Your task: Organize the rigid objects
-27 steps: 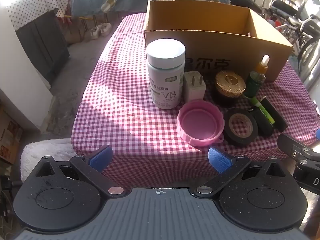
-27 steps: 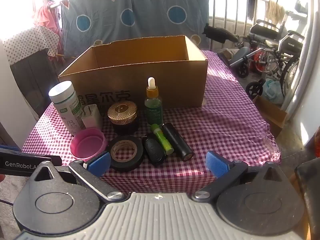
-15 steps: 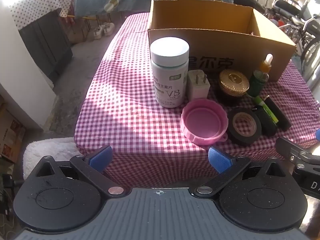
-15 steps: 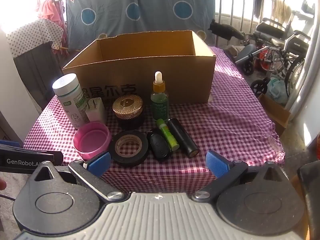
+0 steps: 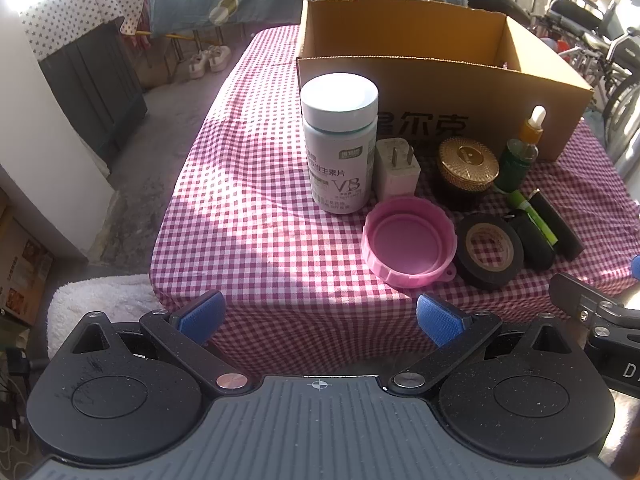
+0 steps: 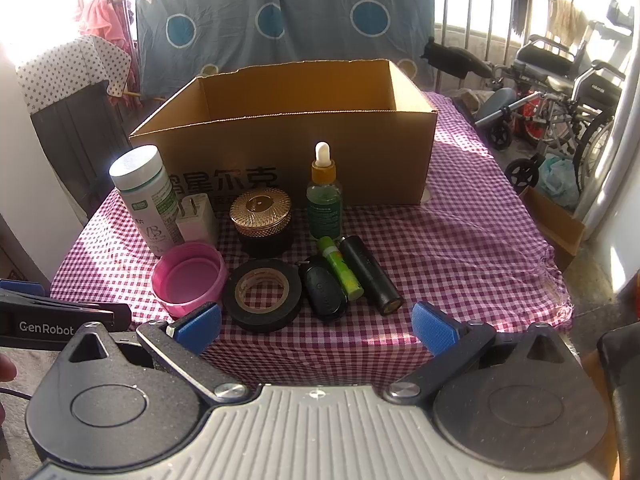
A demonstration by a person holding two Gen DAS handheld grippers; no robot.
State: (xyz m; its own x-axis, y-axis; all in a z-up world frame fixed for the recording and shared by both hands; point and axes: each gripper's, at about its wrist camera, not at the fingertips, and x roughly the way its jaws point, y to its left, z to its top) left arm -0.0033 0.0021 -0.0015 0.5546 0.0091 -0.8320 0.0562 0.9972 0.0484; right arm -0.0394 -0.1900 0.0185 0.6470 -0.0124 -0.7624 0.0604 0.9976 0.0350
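Note:
An open cardboard box (image 5: 460, 96) (image 6: 304, 152) stands on a table with a red checked cloth (image 5: 248, 200) (image 6: 448, 248). In front of it stand a white pill bottle (image 5: 339, 142) (image 6: 146, 196), a white charger plug (image 5: 397, 168) (image 6: 197, 218), a gold-lidded jar (image 5: 467, 166) (image 6: 262, 220) and a green dropper bottle (image 5: 522, 152) (image 6: 324, 196). Nearer lie a pink lid (image 5: 409, 240) (image 6: 188, 278), a black tape roll (image 5: 489, 250) (image 6: 262, 294), a black key fob (image 6: 324, 294), a green lip balm (image 6: 340, 268) and a black tube (image 6: 370, 274). My left gripper (image 5: 318, 316) and right gripper (image 6: 316, 328) hang open before the table's near edge, holding nothing.
A dotted blue sheet (image 6: 280, 20) hangs behind the table. Wheelchairs (image 6: 560, 92) stand at the right. A dark cabinet with a star-patterned cover (image 5: 80, 40) is at the left, and a white fluffy mat (image 5: 100, 304) lies on the floor below.
Both views have drawn slightly closer to the table and its objects. Both grippers stay open and the objects have not moved.

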